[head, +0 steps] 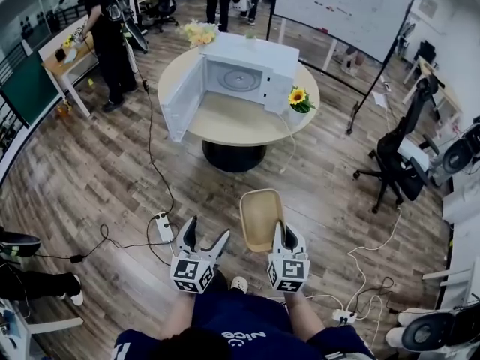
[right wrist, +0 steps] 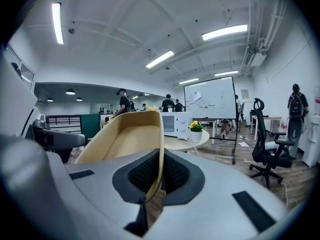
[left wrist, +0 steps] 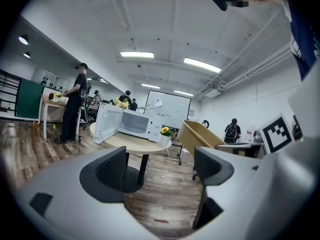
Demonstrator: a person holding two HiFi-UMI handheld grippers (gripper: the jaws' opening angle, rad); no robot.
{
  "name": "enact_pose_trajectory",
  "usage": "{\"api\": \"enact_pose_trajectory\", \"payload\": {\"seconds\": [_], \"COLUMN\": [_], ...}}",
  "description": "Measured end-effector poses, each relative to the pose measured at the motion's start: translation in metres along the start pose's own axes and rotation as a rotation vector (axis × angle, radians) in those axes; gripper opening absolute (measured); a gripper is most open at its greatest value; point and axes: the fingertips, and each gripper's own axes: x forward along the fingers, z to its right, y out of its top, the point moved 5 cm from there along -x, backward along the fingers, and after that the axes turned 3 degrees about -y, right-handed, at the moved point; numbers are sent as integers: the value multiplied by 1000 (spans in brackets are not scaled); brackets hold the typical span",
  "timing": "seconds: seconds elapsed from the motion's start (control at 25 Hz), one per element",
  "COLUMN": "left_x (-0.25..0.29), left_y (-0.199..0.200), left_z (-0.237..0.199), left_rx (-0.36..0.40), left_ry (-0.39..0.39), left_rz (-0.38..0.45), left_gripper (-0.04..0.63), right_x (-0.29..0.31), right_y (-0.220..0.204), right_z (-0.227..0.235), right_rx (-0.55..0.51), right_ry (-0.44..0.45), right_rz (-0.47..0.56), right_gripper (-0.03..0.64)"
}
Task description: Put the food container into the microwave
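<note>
The right gripper [head: 286, 233] is clamped on the near rim of the tan food container [head: 261, 216], which is held over the wood floor. The left gripper [head: 204, 235] is spread wide with nothing in it. The microwave [head: 247, 72] sits at 12 o'clock on the round table [head: 234, 122], door [head: 182, 100] swung open and a sunflower pot [head: 298, 100] beside it. There's a power strip [head: 163, 226] with cables at 10 o'clock and an office chair [head: 396, 165] at 2.

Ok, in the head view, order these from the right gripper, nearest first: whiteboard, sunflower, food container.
1. Food container: held by the right gripper, fingers shut on its rim.
2. Sunflower: on the table's right edge, beside the microwave.
3. Whiteboard: beyond the table, back right.
</note>
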Motion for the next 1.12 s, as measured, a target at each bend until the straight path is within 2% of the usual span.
{"api": "enact_pose_trajectory", "payload": {"seconds": [0.12, 0.28, 0.52, 0.76, 1.12], "left_x": [5, 18, 68, 127, 210], "left_y": [-2, -7, -2, 12, 52], "left_z": [4, 6, -16, -59, -151], "left_rx": [2, -1, 2, 3, 37], "left_ry": [14, -7, -42, -79, -153], "left_rz": [-1, -15, -14, -16, -19], "left_gripper": [410, 410, 410, 410, 409], "right_x": [6, 13, 51, 111, 211], "right_y": [0, -2, 0, 11, 40], "right_z": [6, 10, 16, 19, -6], "right_rx": [-1, 6, 4, 10, 23], "right_ry": [10, 16, -10, -65, -125], "right_rz": [3, 1, -9, -42, -36], "right_gripper": [14, 14, 14, 14, 14]}}
